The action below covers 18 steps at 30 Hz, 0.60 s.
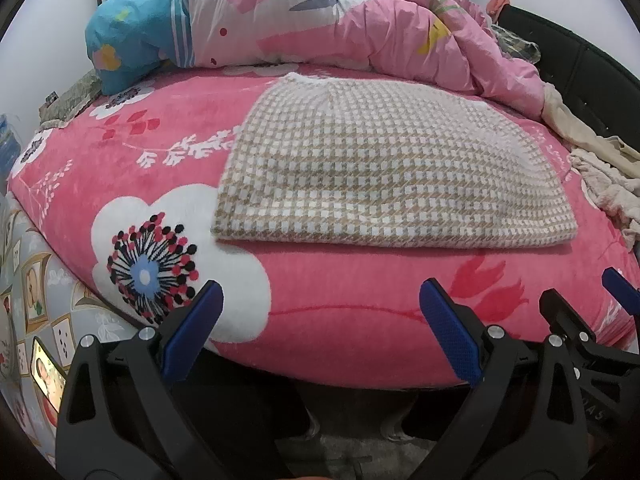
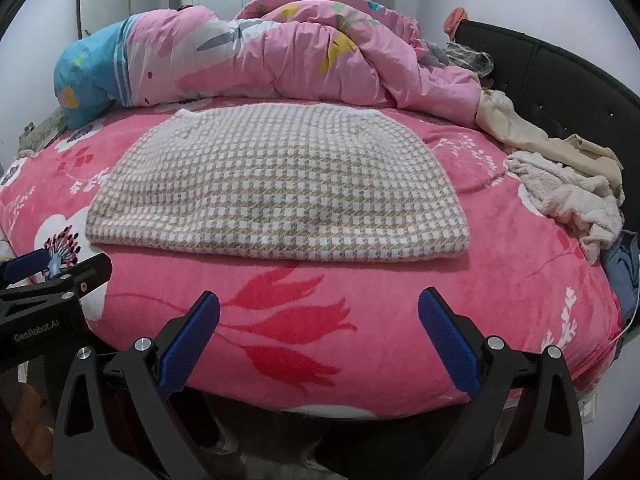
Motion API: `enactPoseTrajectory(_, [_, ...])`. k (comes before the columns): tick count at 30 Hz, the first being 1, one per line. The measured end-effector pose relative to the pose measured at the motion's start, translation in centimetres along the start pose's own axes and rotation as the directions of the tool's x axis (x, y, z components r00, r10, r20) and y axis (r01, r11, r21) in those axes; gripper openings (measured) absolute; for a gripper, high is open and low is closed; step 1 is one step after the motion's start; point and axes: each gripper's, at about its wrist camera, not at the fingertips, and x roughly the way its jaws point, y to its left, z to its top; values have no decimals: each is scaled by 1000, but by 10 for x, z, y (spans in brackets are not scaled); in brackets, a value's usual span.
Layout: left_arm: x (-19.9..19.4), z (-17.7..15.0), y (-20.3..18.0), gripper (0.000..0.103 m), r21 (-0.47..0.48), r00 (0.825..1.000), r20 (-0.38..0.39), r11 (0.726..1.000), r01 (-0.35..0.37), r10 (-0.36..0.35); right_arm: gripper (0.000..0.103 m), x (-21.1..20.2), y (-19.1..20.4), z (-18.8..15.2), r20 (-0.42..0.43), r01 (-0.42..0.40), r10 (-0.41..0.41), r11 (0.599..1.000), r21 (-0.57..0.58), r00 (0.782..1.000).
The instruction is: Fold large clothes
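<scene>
While unheld, garment point(image 1: 360, 168) beyond claw point(image 1: 320, 332).

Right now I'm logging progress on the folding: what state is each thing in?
Houndstooth garment: folded flat on the bed, untouched.
Left gripper: open, empty.
Right gripper: open, empty.
Pink quilt: bunched up behind the garment.
Cream clothes: crumpled heap, unfolded.

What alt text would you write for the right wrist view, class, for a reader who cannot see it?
A beige-and-white checked garment lies folded flat on a pink floral bedspread, beyond the open right gripper holding nothing. A rumpled pink duvet is heaped behind it, loose clothes lie at the right, and the left gripper shows at the left edge.
</scene>
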Motion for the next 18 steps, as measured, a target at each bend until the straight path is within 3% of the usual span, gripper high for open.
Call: enactPoseTrajectory(18, [5, -1, -1, 95, 5, 999, -31, 1000, 12, -12, 97, 1, -3, -1, -8, -1, 1, 1000, -1, 1000])
